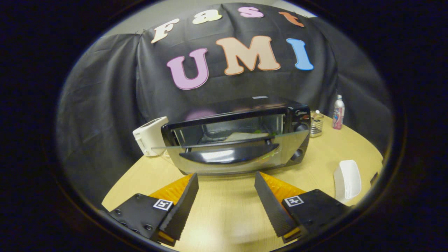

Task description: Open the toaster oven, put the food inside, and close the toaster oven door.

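Glossy black toaster oven [238, 134], glass door ajar, hand-held gripper [226, 182] spread, empty.

Light wooden table [227, 210] | black toaster oven [238, 136] at its middle, door partly open | white appliance [150, 136] just beside oven's left | small glass jar [316, 123] and bottle [338, 112] at right rear | white dish [347, 180] at right front

A black toaster oven [238, 134] with a glass door stands on the pale wood-grain worktop [227, 210]. At its 9 o'clock sits a white appliance [149, 140]; at 3 o'clock, a pink-and-white bottle [338, 112]; at 4 o'clock, a white dish [347, 180].
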